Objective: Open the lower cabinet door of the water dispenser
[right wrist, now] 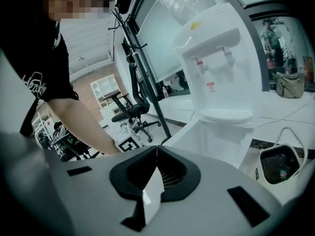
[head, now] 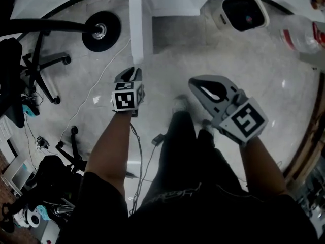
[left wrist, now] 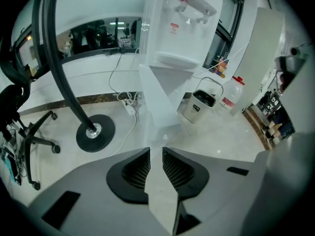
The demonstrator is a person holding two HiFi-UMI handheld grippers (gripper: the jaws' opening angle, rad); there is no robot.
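At far left stands an office chair [left wrist: 29, 132], then a round black stand base [left wrist: 94, 132] on the pale floor. The left hand-held gripper [left wrist: 156, 159] pinches the free edge of the lower cabinet door [left wrist: 156, 100], which is swung out from the white water dispenser [left wrist: 182, 28] toward the person. In the right gripper view a clear bottle [right wrist: 184, 1] sits upside down on top of the dispenser. The right hand-held gripper [right wrist: 156, 154] has its jaws pressed together on nothing and hangs apart from the door. Just right of the dispenser is a white bin [left wrist: 201, 106] with a wire handle, its inside dark, contents unclear; beside it stands a clear jug [left wrist: 233, 96] with a red cap
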